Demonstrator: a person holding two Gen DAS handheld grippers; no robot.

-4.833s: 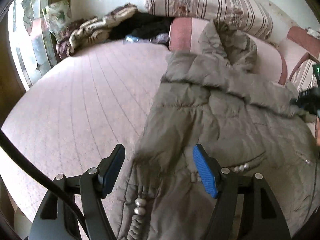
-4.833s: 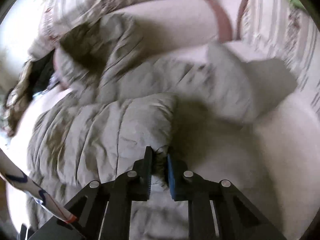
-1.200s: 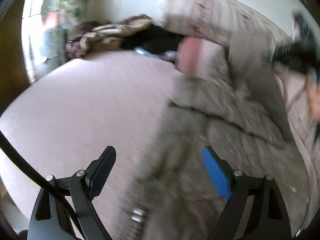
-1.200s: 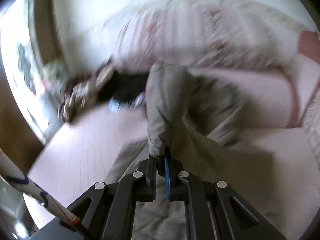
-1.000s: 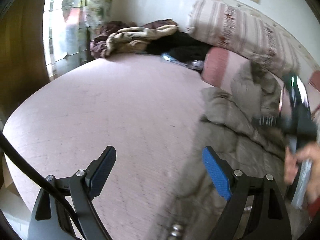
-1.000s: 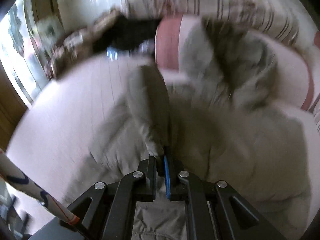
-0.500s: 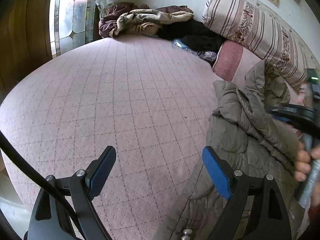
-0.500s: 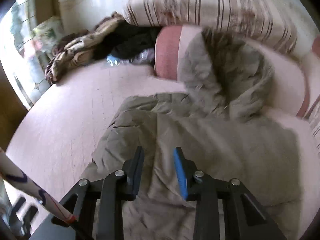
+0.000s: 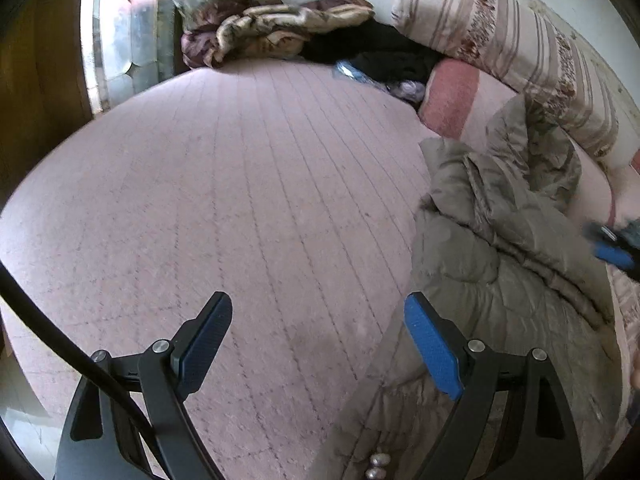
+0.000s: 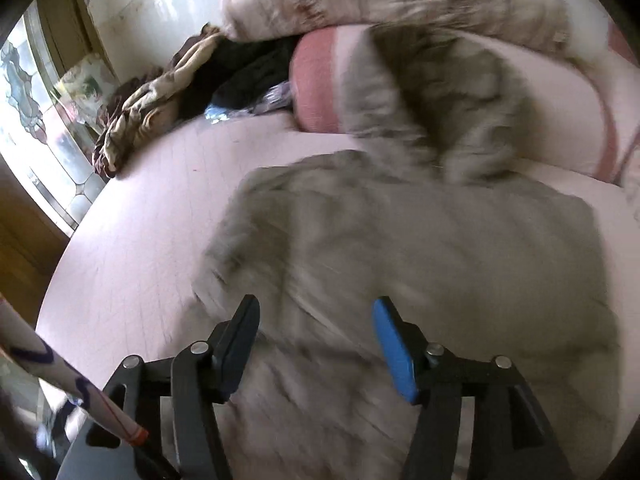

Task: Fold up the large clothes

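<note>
A large grey-olive padded jacket (image 9: 500, 264) lies on the pink quilted bed (image 9: 240, 200), its hood up against a pink pillow. One sleeve is folded across its body. My left gripper (image 9: 316, 320) is open and empty, above the bed just left of the jacket's edge. My right gripper (image 10: 316, 328) is open and empty, hovering over the jacket (image 10: 420, 248); that view is blurred. The right gripper's blue pad also shows at the right edge of the left wrist view (image 9: 612, 254).
A crumpled brown-beige blanket (image 9: 272, 28) and dark clothes (image 9: 380, 56) lie at the far end of the bed. A striped bolster (image 9: 520, 48) and a pink pillow (image 9: 452, 96) sit along the wall. A stained-glass window (image 9: 124, 28) is at the left.
My right gripper, earlier shut on the jacket sleeve, carried it across the body, let go and opened wide. My left gripper stayed open and swung left over the bed.
</note>
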